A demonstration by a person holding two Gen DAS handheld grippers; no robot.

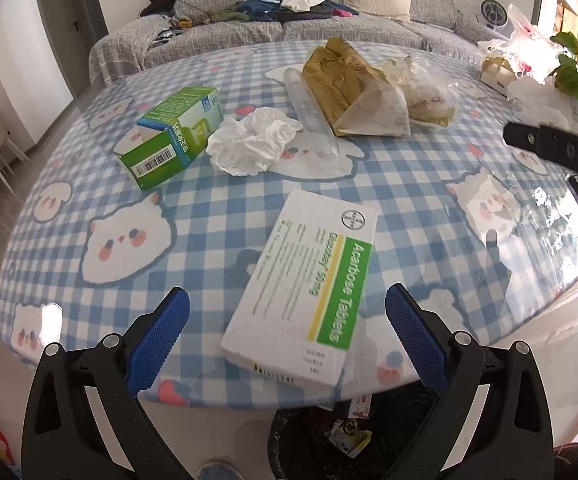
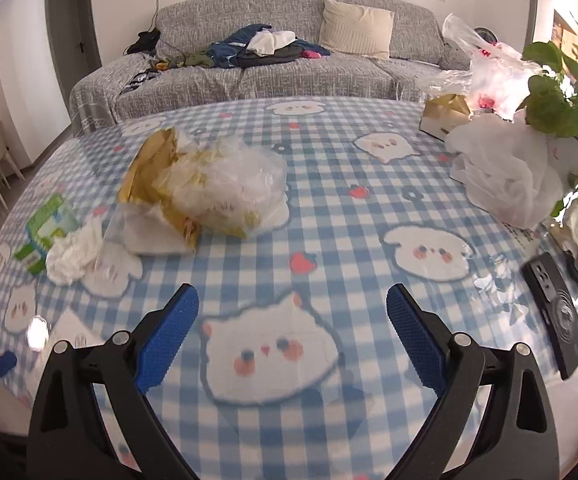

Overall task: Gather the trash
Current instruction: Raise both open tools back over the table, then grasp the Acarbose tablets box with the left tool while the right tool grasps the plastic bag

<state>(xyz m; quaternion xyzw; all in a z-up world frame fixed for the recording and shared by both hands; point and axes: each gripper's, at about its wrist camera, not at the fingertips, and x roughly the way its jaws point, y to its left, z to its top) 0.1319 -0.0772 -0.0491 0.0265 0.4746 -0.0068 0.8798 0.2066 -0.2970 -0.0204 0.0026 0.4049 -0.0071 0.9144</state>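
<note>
In the left wrist view, a flat white and green Acarbose tablet box lies at the table's near edge, between the tips of my open, empty left gripper. Further back lie a green box, a crumpled white tissue, a clear plastic tube, a brown paper bag and a clear food bag. My right gripper is open and empty over bare tablecloth. In the right wrist view the paper and plastic bags, the tissue and the green box lie to its far left.
A bin with trash in it stands below the table's near edge. White plastic bags, a potted plant, a small carton and a black device sit at the table's right. A grey sofa stands behind.
</note>
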